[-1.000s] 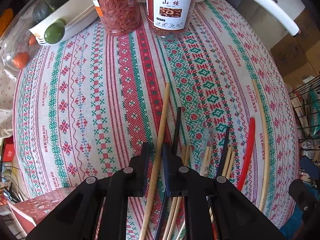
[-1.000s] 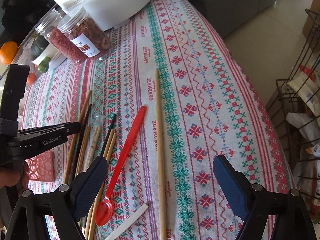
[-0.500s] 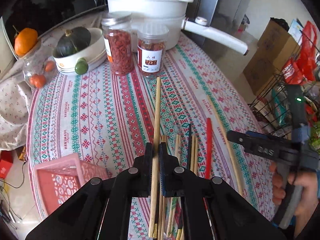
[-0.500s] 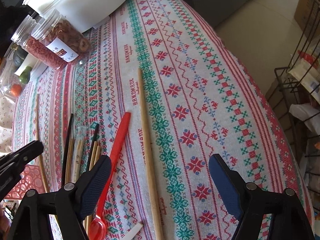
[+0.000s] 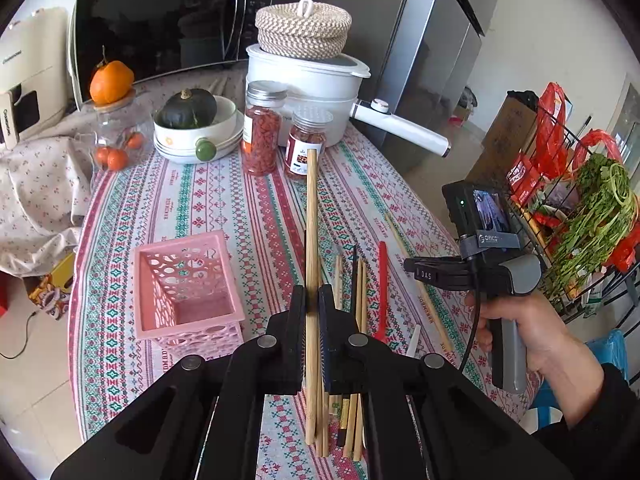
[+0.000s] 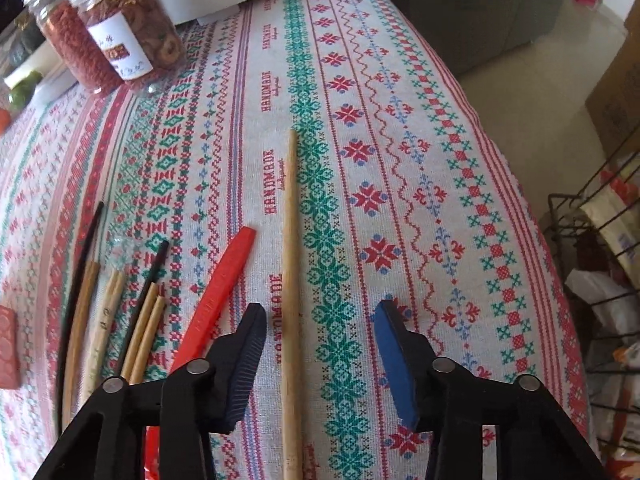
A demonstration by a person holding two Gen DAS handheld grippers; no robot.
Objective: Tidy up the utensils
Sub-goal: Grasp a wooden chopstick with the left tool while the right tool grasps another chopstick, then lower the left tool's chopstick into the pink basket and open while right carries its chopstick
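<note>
Patterned cloth in red, green and white covers the table, the word HANDMADE woven along its stripes, and its right edge drops to bare floor beside a wire rack of bags and greens. Along the far edge stand a white pot, a bowl with a dark squash, and two jars, one with a label I cannot read. The left gripper is raised over the near edge, its fingers clamped on a long wooden chopstick that points toward the jars, clear of the cloth. Just left of it a pink basket sits open-topped near the left edge. Below the gripper lies a bundle of chopsticks, wooden and black, with a red spoon beside them. The right gripper, "DAS" legible on its arm in the left view, hovers with fingers wide apart on either side of another wooden chopstick lying flat; open cloth stretches right of it to the edge.
</note>
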